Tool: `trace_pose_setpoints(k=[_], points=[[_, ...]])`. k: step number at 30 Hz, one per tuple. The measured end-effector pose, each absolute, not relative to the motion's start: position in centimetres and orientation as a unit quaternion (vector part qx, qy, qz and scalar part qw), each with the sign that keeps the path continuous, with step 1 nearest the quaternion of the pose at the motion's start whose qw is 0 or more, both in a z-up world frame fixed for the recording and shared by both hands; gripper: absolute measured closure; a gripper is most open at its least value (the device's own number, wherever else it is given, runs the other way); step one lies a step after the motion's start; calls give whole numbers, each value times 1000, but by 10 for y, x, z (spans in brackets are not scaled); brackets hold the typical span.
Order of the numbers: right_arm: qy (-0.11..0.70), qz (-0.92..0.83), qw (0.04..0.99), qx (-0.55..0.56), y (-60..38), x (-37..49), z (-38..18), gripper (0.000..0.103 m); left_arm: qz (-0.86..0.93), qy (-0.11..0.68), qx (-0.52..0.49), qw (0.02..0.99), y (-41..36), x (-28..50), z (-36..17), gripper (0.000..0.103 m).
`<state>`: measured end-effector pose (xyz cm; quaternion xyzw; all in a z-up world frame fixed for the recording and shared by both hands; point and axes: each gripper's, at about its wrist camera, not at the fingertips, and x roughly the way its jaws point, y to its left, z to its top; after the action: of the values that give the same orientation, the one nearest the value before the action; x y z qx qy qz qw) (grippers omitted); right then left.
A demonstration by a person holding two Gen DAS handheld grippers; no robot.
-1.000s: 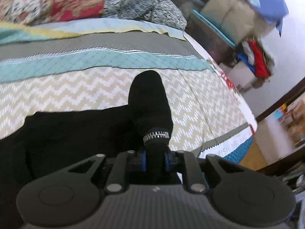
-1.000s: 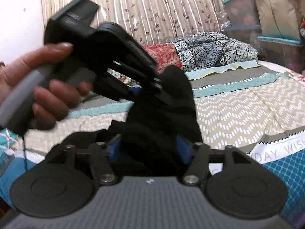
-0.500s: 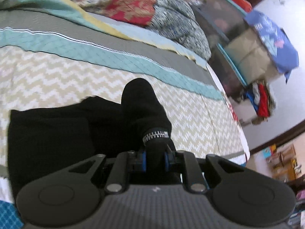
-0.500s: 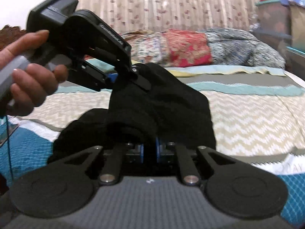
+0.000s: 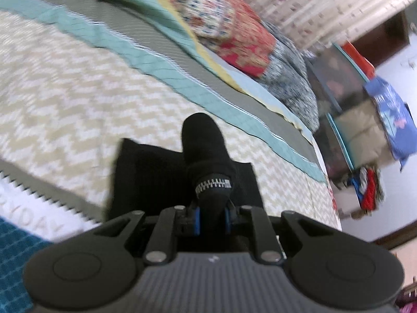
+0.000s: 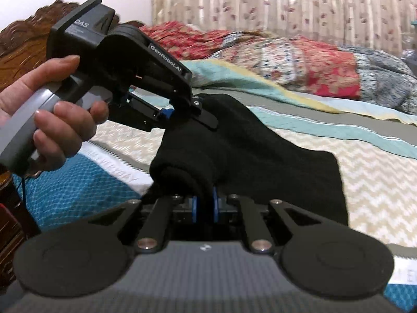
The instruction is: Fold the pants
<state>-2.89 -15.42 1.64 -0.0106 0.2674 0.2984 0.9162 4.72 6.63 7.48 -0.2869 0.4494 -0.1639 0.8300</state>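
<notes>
Both grippers, left [image 5: 211, 220] and right [image 6: 205, 206], pinching black pants [image 6: 273, 161] (bunched), over quilt [image 5: 65, 91], pillows [image 6: 299, 60] behind.

Home bedrm, quilted bed [image 5: 78, 83], pillows [image 6: 299, 62], curtains [image 6: 260, 5]

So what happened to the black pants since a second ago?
Both grippers carried the black pants across the quilt, and more of them now lies spread flat. The views swung as the hands moved. The left gripper and right gripper stayed clamped on the fabric; nothing was let go.
</notes>
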Motion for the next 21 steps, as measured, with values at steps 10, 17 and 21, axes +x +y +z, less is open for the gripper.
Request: trace_pose_setpoints(k=[10,17,21], points=[[322,345,882,-4,-151,-35,1,51,-95,480,-313,814,84,41,14,71],[295,376,878,33,-159,-39,14,51,-77,466,-265,840,76,21,33,46],[341,376,860,56,-145,-25,-4,51,-66,468,-221,853,68,6,34,43]])
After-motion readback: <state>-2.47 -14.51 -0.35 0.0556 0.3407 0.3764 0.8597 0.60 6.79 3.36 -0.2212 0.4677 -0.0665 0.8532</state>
